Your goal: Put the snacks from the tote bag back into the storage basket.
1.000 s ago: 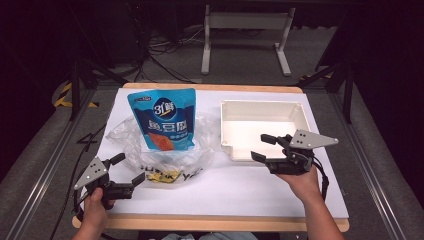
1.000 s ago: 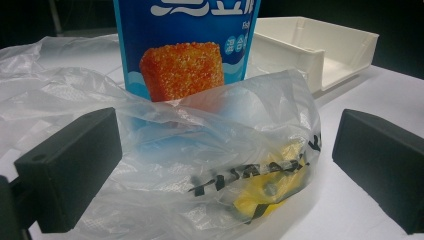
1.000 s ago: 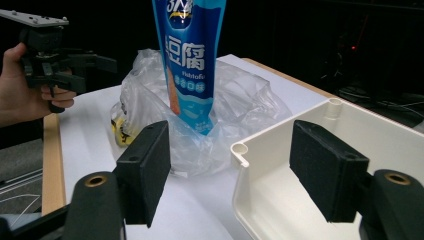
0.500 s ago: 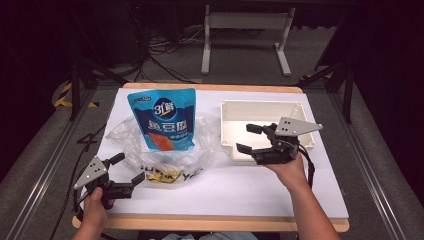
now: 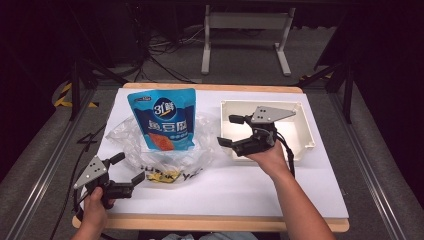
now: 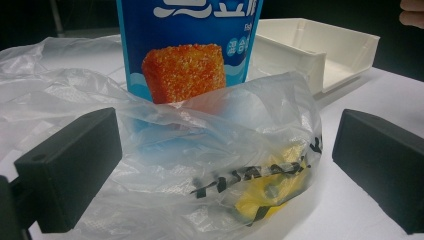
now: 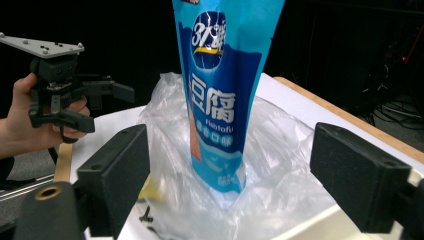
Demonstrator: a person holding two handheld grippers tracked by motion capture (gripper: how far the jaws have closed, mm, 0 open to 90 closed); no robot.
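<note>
We are holding the left gripper (image 5: 126,168) with its jaws apart, nothing between the pads, just beside the near-left edge of the clear plastic bag (image 5: 165,150). In the left gripper view the two black jaws are framing the bag's crumpled near wall without touching it.

We are holding the right gripper (image 5: 231,131) to the right of the bag, its jaws standing wide and having just been opening, with nothing between them. In the right gripper view the jaws are flanking the bag from a distance.

The blue tofu pouch (image 5: 164,119) is standing upright inside the bag; the film is hiding its lower end. A yellow item (image 6: 265,192) is lying behind the bag's printed near wall, too blurred by the film to identify. The black lettering on the film is folding over itself and we cannot read it.

The white tray (image 5: 305,127) is sitting right of the bag, partly covered by the right hand. Bare white table surface (image 5: 235,192) is lying open on the near side of the bag, up to the wooden front edge.
</note>
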